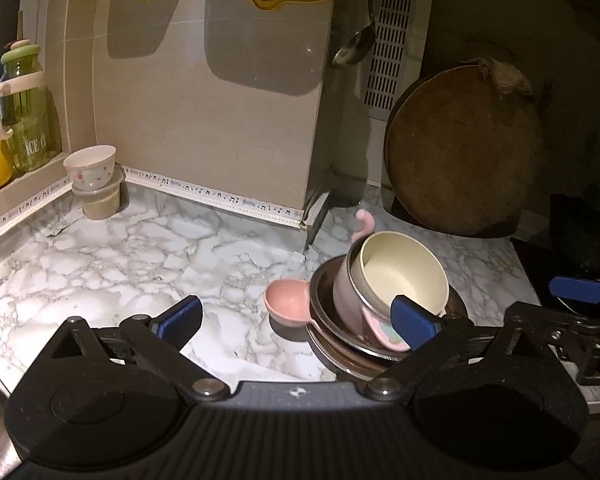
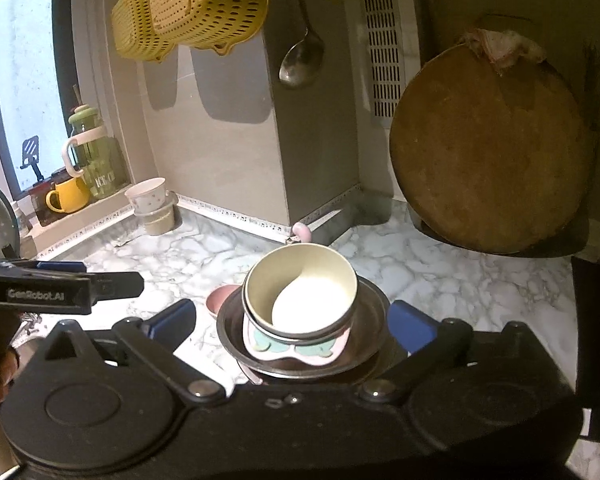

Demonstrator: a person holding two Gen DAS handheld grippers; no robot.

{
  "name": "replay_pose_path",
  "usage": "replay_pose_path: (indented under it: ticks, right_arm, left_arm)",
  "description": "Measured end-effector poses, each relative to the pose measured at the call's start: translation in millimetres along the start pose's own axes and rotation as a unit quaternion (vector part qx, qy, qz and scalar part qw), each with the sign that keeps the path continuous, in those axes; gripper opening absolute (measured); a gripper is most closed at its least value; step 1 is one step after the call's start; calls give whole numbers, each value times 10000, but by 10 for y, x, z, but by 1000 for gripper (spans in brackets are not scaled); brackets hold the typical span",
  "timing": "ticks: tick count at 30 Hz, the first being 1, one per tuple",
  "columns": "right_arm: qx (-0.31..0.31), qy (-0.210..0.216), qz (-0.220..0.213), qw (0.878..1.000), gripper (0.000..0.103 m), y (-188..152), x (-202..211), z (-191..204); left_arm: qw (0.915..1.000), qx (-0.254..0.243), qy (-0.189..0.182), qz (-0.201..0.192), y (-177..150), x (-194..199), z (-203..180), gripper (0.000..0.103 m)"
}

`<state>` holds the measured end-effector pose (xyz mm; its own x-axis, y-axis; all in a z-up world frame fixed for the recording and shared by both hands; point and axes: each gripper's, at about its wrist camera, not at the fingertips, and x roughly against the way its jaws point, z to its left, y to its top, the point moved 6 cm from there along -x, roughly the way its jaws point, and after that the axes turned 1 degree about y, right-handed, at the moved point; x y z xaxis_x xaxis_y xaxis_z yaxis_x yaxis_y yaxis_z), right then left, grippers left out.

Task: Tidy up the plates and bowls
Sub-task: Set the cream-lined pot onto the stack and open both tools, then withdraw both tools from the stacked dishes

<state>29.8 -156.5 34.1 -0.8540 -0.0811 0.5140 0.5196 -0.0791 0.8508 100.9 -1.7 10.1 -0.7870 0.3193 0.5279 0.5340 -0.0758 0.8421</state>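
Note:
A cream bowl [image 1: 400, 268] [image 2: 300, 284] sits nested in a steel-rimmed bowl, on a pink patterned dish [image 2: 296, 350], all in a round metal plate [image 1: 328, 344] [image 2: 368, 332] on the marble counter. A pink spoon-shaped dish [image 1: 286, 300] [image 2: 220, 298] lies beside the stack on its left. My left gripper [image 1: 298, 316] is open, its right finger pad next to the cream bowl's rim. My right gripper [image 2: 292, 326] is open, with the stack between its fingers. Neither holds anything.
A floral bowl on a lidded cup [image 1: 94, 180] [image 2: 152, 204] stands at the back left corner. A round wooden board [image 1: 464, 152] [image 2: 488, 152] leans at the right. Yellow colanders [image 2: 196, 8] and a ladle [image 2: 302, 60] hang on the wall. A green jar [image 1: 28, 120] and yellow mug [image 2: 66, 196] sit on the sill.

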Motion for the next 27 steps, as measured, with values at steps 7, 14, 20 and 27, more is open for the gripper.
replay_pose_path:
  ticks: [7, 14, 20, 27]
  right_arm:
    - [-158, -59, 18, 9999, 103, -123, 88, 28]
    - [-425, -143, 22, 9990, 103, -215, 191, 16]
    - [-386, -103, 101, 9992, 103, -279, 249, 41]
    - [-422, -136, 108, 9990, 103, -284, 293, 15]
  left_arm:
    - [10000, -14, 60, 22, -121, 118, -48, 101]
    - [10000, -40, 4, 15, -194, 222, -144, 101]
    - [9999, -95, -91, 54, -241, 273, -247, 101]
    - [9997, -59, -179, 144, -271, 271, -305, 101]
